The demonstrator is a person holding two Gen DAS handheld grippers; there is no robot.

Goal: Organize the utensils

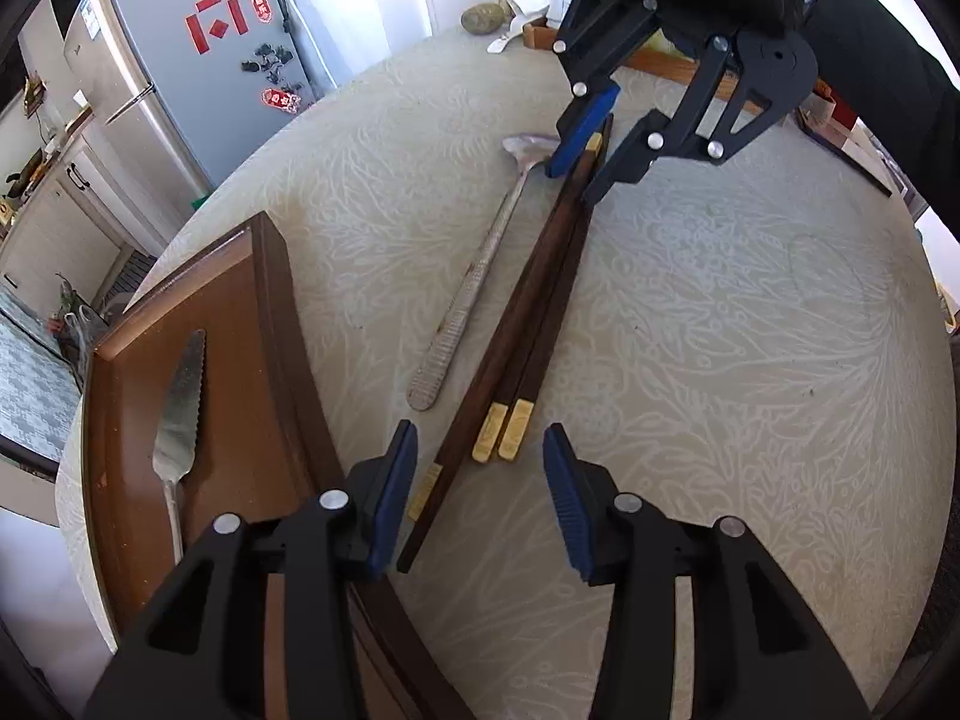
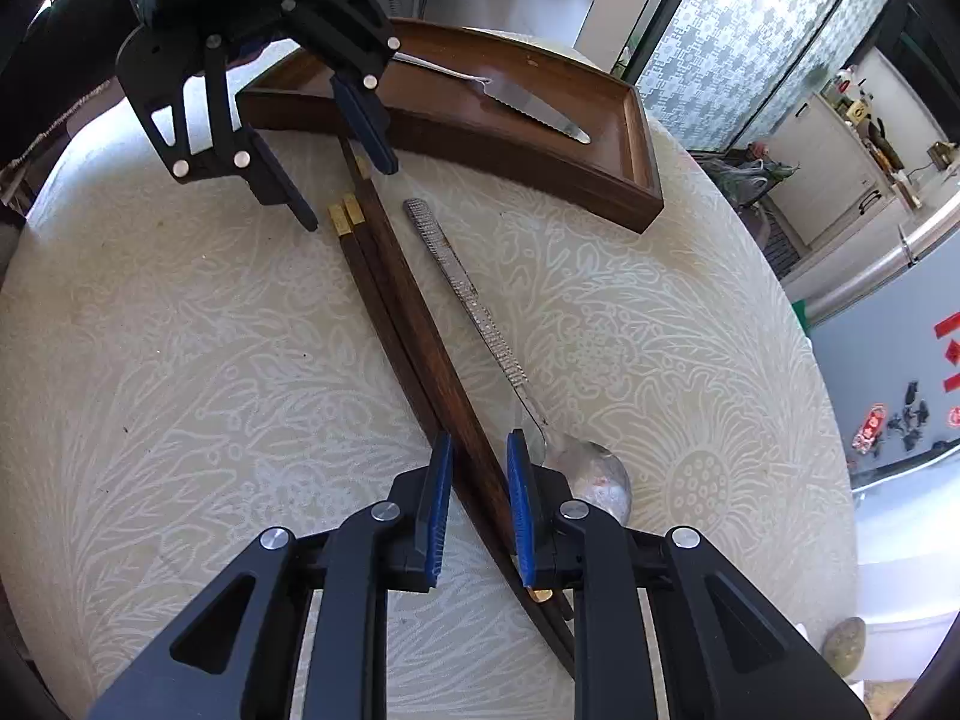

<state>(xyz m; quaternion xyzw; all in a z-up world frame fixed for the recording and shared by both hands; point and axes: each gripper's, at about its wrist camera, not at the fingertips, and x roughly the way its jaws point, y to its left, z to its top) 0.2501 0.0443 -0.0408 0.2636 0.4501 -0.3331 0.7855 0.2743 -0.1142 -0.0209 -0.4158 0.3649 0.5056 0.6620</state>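
My tongs, left (image 1: 480, 492) and right (image 2: 477, 504), straddle chopsticks (image 1: 528, 312), grip unclear (spoon (image 1: 474, 282) alongside); tray (image 1: 270, 312) holds knife (image 1: 180, 408).

Utensils on your table and in your tray

You see dark chopsticks (image 1: 528, 324) lying bundled beside a flat silver spoon (image 1: 480, 276) on the table (image 1: 720, 360); a serrated knife (image 1: 180, 414) lies in the wooden tray (image 1: 264, 324).

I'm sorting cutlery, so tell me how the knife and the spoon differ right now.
The knife lies inside the wooden tray; the spoon lies on the tablecloth beside the chopsticks. The knife has a flat serrated blade; the spoon ends in a rounded bowl. The spoon's handle is textured; the knife's looks thin and plain. Both are silver metal, and neither is gripped.
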